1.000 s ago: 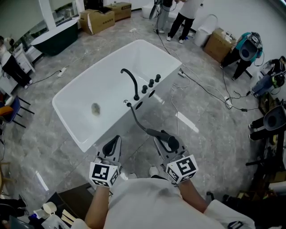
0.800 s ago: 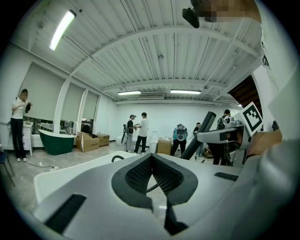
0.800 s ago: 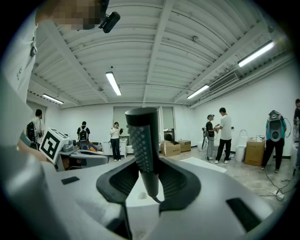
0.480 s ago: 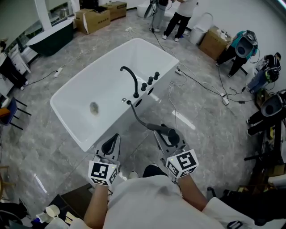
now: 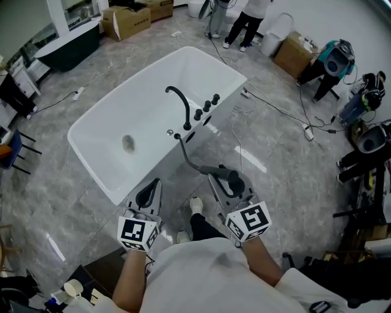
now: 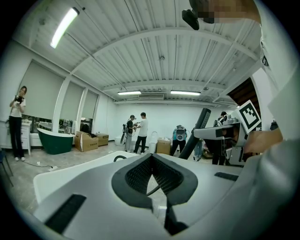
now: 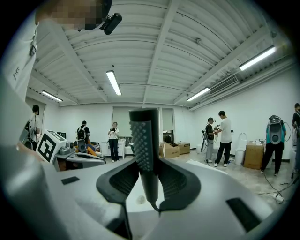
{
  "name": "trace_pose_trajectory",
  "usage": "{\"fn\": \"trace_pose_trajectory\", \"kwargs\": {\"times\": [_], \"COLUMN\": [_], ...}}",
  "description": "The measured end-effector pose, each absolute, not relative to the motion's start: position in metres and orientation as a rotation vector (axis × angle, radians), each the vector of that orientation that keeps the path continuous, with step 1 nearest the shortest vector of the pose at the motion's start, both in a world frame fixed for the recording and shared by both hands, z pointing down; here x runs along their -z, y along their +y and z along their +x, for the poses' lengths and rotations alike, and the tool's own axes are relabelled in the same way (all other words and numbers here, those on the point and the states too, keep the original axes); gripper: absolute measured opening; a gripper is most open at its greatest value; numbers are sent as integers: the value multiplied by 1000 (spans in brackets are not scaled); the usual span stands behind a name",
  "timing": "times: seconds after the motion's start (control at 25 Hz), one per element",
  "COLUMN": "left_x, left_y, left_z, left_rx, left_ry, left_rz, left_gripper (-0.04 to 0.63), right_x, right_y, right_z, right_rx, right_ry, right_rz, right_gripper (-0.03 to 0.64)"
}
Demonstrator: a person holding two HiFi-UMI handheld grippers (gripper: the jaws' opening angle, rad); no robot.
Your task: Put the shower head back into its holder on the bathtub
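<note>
A white bathtub lies ahead on the grey floor. On its near rim stand a black curved faucet and black knobs. A dark hose runs from the rim fitting to the black shower head. My right gripper is shut on that shower head, short of the tub's side. In the right gripper view the shower head stands upright between the pads. My left gripper is shut and empty, its pads meeting at the tip.
Cables trail over the floor right of the tub. People, cardboard boxes and a dark green tub stand at the far end. Equipment crowds the right side. My shoe shows between the grippers.
Both grippers have edged a little toward the tub, the right one still holding the shower head. My shoe has stepped forward between them.
</note>
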State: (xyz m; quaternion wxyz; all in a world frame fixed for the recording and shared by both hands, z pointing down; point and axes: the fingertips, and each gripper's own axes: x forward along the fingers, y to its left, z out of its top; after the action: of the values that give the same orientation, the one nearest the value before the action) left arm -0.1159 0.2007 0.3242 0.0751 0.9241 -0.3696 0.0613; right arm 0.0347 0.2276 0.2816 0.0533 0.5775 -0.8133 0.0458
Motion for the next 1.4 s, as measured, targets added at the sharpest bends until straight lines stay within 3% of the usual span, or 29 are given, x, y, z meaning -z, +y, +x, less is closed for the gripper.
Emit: {"fn": "trace_pose_trajectory", "kwargs": {"times": [1.4], "left_x": [-340], "left_y": [47], "left_z": [-38], "left_rx": [-300], "left_ry": [-1276], "left_rz": [2684], "left_gripper": [9], "right_x": [-304], "right_y": [50], "right_z": [113], "right_rx": [-217], "right_ry": [-2617], "right_rz": [1574], "right_gripper": [141]}}
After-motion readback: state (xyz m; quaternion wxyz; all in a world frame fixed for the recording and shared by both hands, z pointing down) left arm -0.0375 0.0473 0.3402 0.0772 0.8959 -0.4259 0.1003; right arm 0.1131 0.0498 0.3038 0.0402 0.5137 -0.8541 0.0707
